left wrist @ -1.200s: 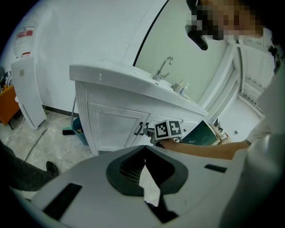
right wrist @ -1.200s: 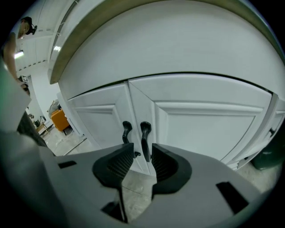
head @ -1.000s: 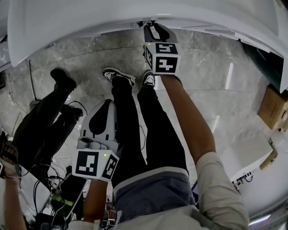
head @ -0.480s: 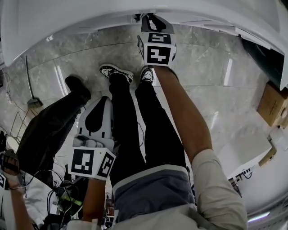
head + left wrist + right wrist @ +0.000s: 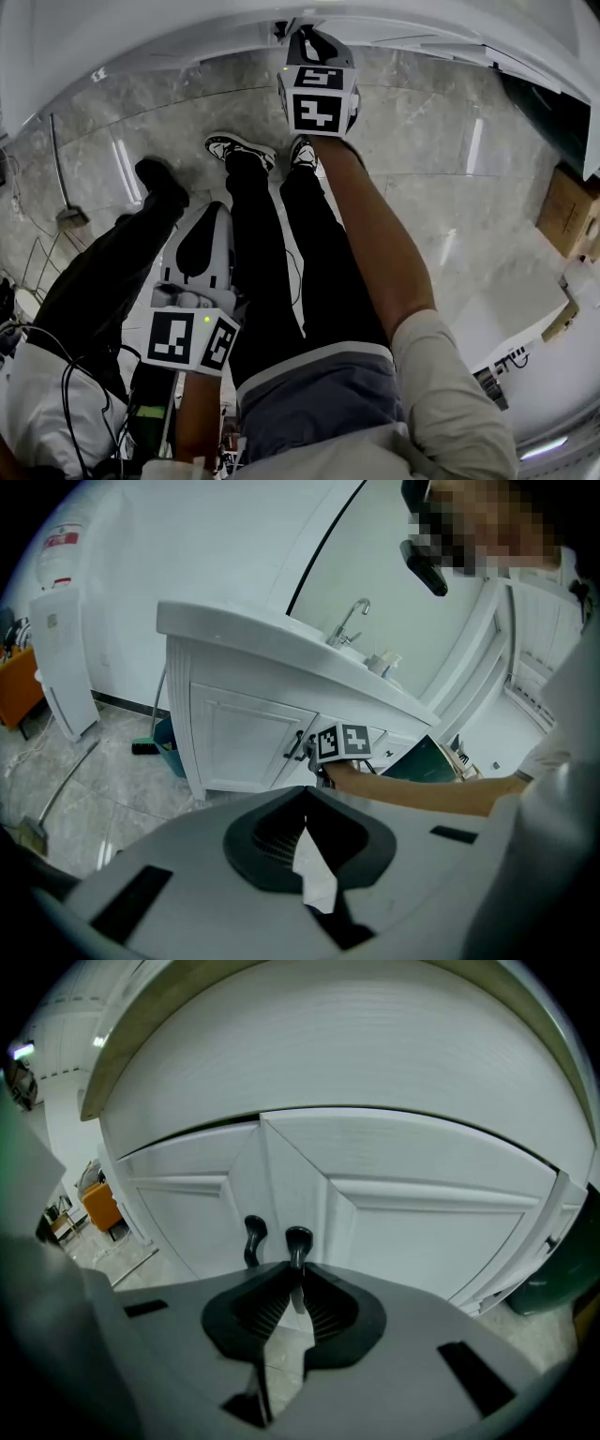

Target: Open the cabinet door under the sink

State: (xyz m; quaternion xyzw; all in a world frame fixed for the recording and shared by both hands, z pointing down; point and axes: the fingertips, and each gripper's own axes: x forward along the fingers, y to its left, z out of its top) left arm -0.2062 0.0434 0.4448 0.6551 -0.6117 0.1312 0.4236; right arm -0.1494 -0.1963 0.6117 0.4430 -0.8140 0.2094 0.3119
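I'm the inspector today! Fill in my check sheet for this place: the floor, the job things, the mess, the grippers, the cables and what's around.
Surface: glossy grey marble floor.
Job's things: white cabinet, doors look closed; left handle and right handle, black, side by side.
Clutter: cardboard box at the right edge.
Grippers: right gripper jaws have just been closing, on the right handle; left gripper shut, empty, away from the cabinet.
Cables: black cables at lower left.
Surroundings: another person standing at the left; faucet above the cabinet.

White panelled cabinet door (image 5: 422,1227), shut, dark handle (image 5: 298,1240) upright by its inner edge
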